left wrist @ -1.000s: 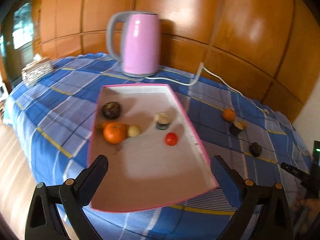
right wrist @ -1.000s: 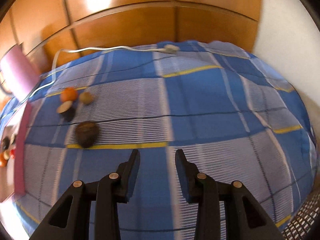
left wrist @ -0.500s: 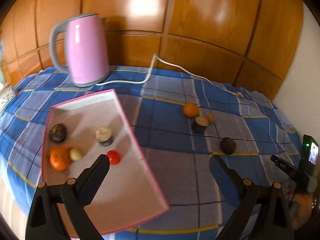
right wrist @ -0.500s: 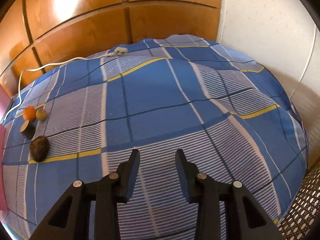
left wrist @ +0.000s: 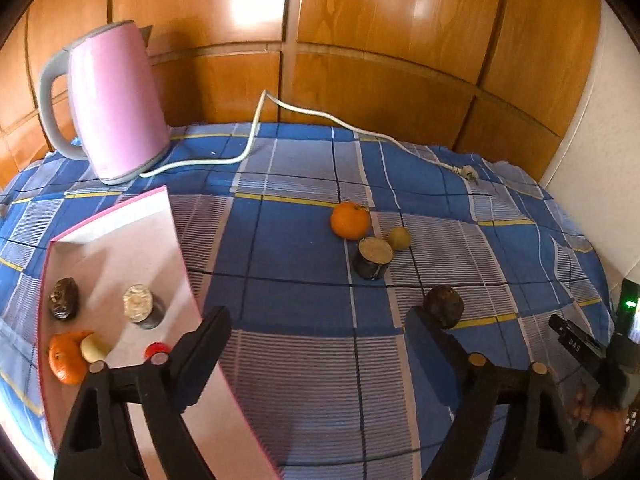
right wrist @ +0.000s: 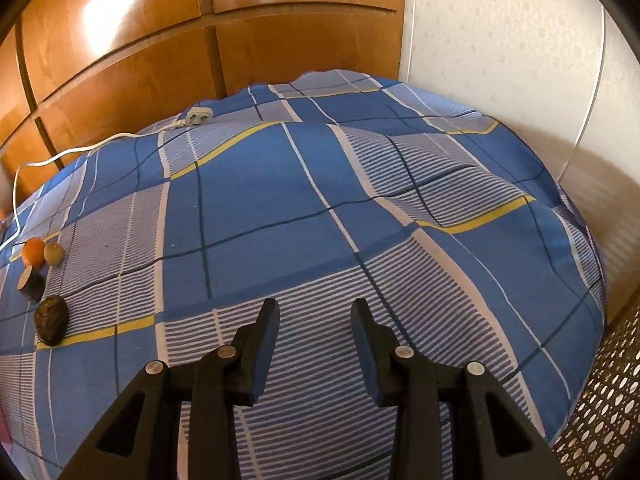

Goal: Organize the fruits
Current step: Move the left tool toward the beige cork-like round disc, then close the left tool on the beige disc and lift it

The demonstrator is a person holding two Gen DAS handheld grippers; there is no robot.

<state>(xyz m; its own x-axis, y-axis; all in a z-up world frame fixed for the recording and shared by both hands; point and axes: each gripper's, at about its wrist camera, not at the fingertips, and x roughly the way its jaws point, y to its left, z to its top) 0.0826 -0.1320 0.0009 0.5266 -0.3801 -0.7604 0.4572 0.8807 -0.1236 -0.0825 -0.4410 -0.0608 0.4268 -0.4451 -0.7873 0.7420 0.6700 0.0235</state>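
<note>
The left tongs [left wrist: 316, 336] hang over a blue plaid cloth [left wrist: 304, 248], jaws closing with nothing between them, a dark fruit [left wrist: 444, 306] just off 1 tip. An orange [left wrist: 349, 220], a cut dark piece [left wrist: 374, 258] and a small green fruit [left wrist: 399, 237] cluster beyond; 5 more pieces sit in the pink-rimmed tray [left wrist: 176, 236]. The right tongs [right wrist: 314, 344] stand narrowly parted, empty.

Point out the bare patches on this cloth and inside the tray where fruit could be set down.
Free: the tray's far corner and near end; cloth between the tray and the orange; the whole right half of the tablecloth. Crowded: the tray's left side, and around the orange.
</note>
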